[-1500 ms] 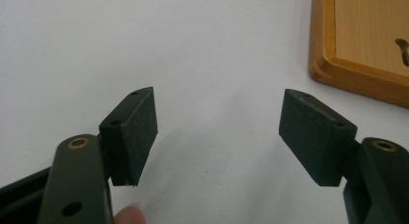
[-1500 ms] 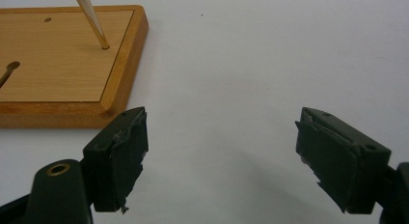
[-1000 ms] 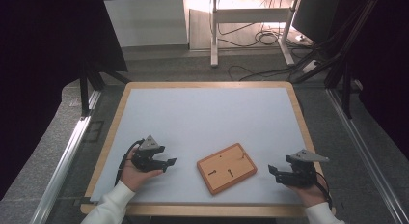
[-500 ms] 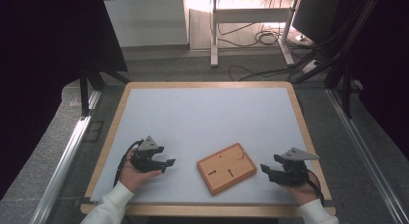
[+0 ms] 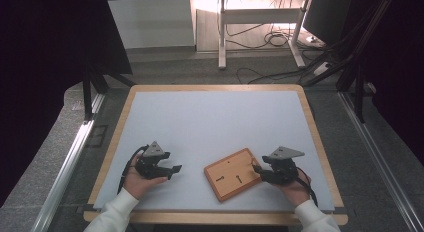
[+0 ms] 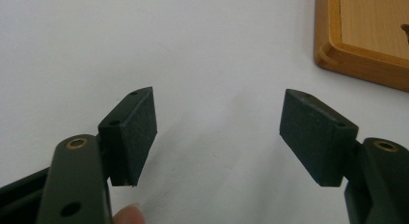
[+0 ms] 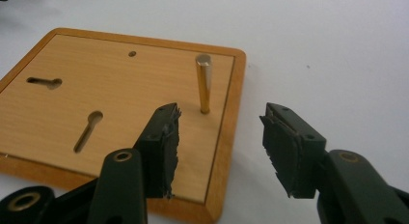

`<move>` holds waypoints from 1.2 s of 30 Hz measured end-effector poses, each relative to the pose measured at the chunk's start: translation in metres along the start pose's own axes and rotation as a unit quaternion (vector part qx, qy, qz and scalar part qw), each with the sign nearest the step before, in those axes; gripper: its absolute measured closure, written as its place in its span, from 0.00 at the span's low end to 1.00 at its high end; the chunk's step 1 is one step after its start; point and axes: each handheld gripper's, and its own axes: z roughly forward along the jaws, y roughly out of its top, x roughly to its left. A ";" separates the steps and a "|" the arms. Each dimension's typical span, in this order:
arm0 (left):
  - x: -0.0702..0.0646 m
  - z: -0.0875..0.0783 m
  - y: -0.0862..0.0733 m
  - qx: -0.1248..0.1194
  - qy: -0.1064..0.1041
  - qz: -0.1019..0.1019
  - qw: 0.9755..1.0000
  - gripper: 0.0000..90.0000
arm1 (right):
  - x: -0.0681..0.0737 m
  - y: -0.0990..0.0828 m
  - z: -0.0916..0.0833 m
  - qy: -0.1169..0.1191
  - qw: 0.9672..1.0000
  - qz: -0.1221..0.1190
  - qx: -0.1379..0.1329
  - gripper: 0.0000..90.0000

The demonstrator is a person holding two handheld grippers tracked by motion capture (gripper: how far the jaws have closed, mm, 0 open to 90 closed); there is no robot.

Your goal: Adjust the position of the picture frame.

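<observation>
1. The flat, light-brown wooden board with rounded corners, keyhole slots and an upright brass pin (image 7: pixel 203 84) lies on the pale tabletop (image 5: pixel 210 122), its near edge under the right gripper (image 7: pixel 219 137).
2. That gripper's jaws have just been closing; they stand half apart, straddling the board's edge, pads not pressing, pin just ahead.
3. The board looks rigid, light and smooth, likely to slide; best pinched at its raised rim.
4. The left gripper (image 6: pixel 219 132) rests gaping, holding nothing, board off ahead-right.
</observation>
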 end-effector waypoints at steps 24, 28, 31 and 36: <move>0.001 -0.001 -0.001 -0.002 0.001 0.000 1.000 0.32 | 0.007 0.018 0.027 0.002 1.000 -0.027 0.014 0.93; 0.001 -0.001 -0.001 -0.003 0.002 0.000 1.000 0.32 | 0.006 0.018 0.027 0.005 1.000 -0.026 0.012 0.93; 0.001 -0.001 -0.001 -0.003 0.002 0.000 1.000 0.32 | 0.004 0.020 0.028 0.014 1.000 -0.022 0.003 0.93; 0.002 -0.002 -0.001 -0.002 0.003 0.001 1.000 0.32 | 0.006 0.027 0.030 0.010 0.999 -0.035 -0.002 0.94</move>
